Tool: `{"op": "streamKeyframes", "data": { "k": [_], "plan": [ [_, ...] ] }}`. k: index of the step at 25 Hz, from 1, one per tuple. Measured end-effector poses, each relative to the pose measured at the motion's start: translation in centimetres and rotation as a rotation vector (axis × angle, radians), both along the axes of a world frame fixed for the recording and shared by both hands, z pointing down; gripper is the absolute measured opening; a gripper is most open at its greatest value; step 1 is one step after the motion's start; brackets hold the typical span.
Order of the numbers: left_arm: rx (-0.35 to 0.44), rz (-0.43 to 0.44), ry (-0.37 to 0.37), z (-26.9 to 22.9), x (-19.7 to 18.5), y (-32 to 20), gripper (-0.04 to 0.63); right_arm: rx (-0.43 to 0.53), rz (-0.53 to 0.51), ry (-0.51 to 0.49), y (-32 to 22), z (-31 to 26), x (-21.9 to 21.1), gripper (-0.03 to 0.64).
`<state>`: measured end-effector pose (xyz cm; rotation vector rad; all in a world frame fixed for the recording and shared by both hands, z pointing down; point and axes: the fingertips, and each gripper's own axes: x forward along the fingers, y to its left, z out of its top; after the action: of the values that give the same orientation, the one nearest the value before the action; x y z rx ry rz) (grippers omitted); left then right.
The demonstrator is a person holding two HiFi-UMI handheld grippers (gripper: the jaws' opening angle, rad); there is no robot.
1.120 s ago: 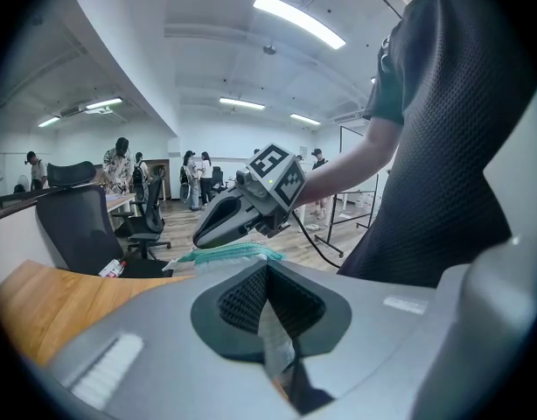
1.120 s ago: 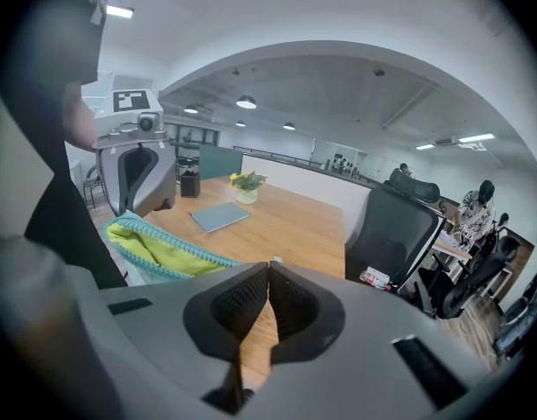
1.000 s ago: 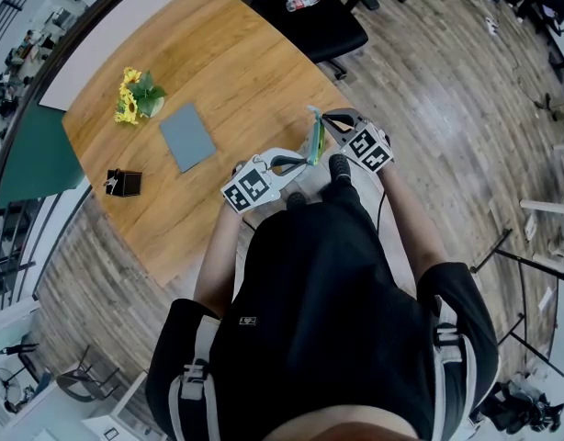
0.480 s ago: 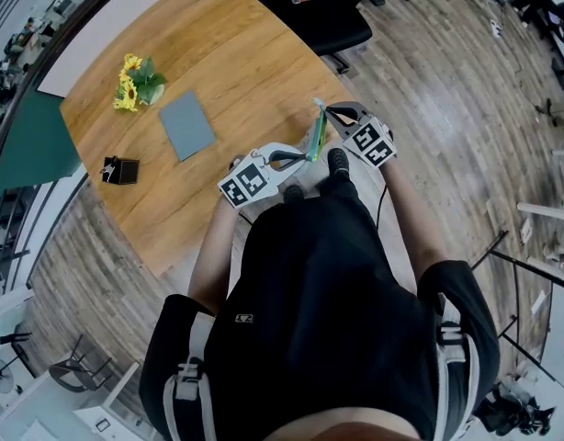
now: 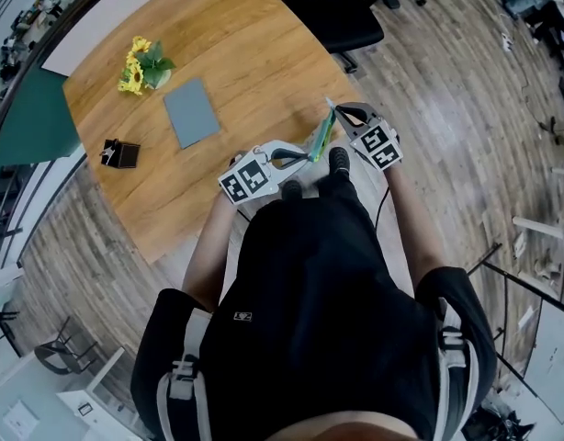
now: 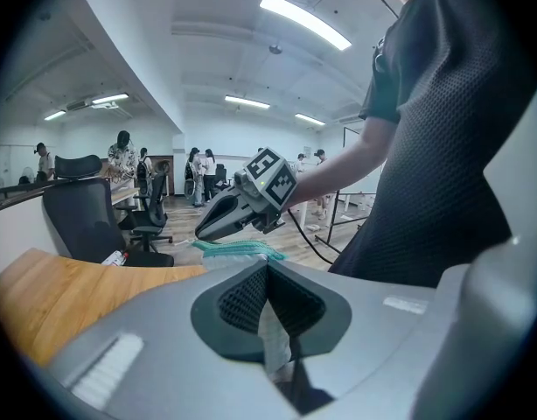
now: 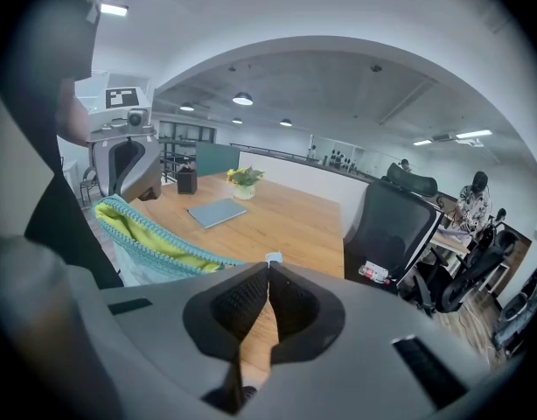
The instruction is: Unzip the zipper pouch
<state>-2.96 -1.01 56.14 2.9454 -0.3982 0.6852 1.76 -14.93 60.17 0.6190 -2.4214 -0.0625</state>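
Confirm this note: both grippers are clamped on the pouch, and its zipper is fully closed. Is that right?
One point is wrong: the zipper is open, not closed. The right gripper view shows the pouch gaping, with yellow lining between the teal zipper rows. The left gripper and right gripper are indeed clamped on it.

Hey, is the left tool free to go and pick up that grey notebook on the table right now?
Probably not yet. The left tool is shut on the pouch, which the right tool also grips. The grey notebook lies uncovered on the table, so letting go should free the way.
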Motion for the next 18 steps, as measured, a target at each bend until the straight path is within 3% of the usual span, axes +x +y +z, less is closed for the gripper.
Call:
{"op": "streamKeyframes", "data": {
  "k": [18],
  "plan": [
    [-0.031, -0.185, 0.059, -0.6, -1.9, -3.0, 0.000, -0.038, -0.044, -0.002, -2.4, 1.2, -0.4, 0.048]
  ]
}}
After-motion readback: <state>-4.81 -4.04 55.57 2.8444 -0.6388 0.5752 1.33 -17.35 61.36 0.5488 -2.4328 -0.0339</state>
